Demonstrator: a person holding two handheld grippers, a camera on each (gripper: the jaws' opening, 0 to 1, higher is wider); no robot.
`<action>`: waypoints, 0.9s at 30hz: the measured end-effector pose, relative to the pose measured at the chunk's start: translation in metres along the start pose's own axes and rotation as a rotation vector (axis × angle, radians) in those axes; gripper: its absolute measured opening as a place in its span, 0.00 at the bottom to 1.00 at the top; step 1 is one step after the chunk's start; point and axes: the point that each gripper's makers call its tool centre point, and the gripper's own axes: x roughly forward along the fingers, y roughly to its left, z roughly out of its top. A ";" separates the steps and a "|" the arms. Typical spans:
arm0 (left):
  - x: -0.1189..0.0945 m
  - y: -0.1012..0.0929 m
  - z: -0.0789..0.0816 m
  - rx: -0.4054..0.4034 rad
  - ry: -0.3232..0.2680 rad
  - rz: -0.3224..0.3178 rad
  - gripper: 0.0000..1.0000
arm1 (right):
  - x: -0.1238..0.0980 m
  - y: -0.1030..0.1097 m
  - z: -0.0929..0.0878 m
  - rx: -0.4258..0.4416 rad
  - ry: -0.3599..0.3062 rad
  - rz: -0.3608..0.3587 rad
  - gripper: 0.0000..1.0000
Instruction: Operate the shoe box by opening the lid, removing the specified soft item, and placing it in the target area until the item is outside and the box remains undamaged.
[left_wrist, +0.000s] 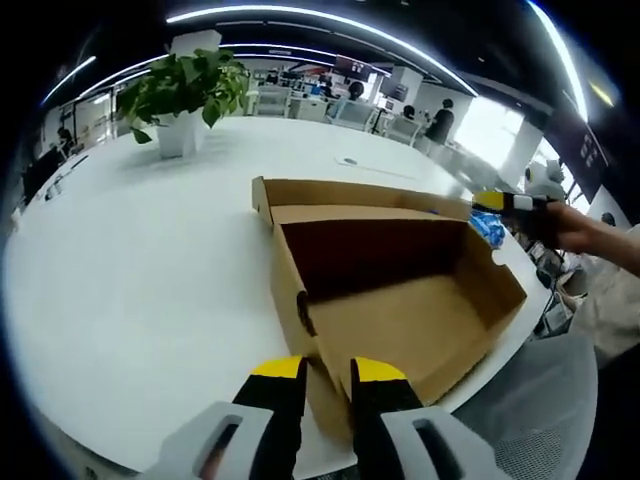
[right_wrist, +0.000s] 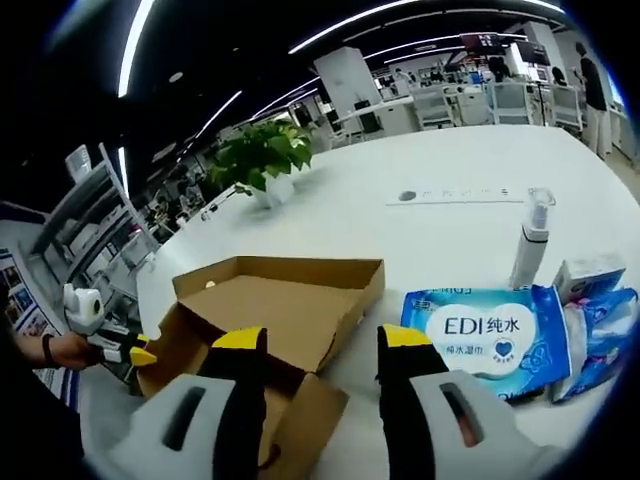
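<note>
open empty shoe box (left_wrist: 400, 300) on white table (left_wrist: 150, 250)

An open office: long ceiling light strips (left_wrist: 300, 15), a white table (left_wrist: 150, 250), a potted plant (left_wrist: 180, 95), desks and chairs (right_wrist: 500, 100) behind.

box (left_wrist: 400, 300): plain brown cardboard, darker brown inside | table (left_wrist: 150, 250): white | wipes pack (right_wrist: 480, 335): blue with white label, blue lettering | plant (left_wrist: 185, 85): green leaves, white pot | spray bottle (right_wrist: 528, 245): white | left gripper (left_wrist: 328, 375): black jaws tipped yellow, grey body | right gripper (right_wrist: 322, 345): coloured alike
</note>
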 end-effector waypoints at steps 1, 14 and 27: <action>0.000 0.000 0.000 0.001 -0.002 0.004 0.17 | 0.003 -0.003 0.001 0.010 0.002 -0.014 0.39; 0.002 0.002 -0.001 -0.028 -0.020 0.023 0.17 | 0.046 -0.013 0.016 0.096 0.040 -0.138 0.36; 0.003 0.001 -0.001 -0.010 0.002 0.026 0.17 | 0.067 -0.023 -0.006 -0.020 0.223 -0.223 0.04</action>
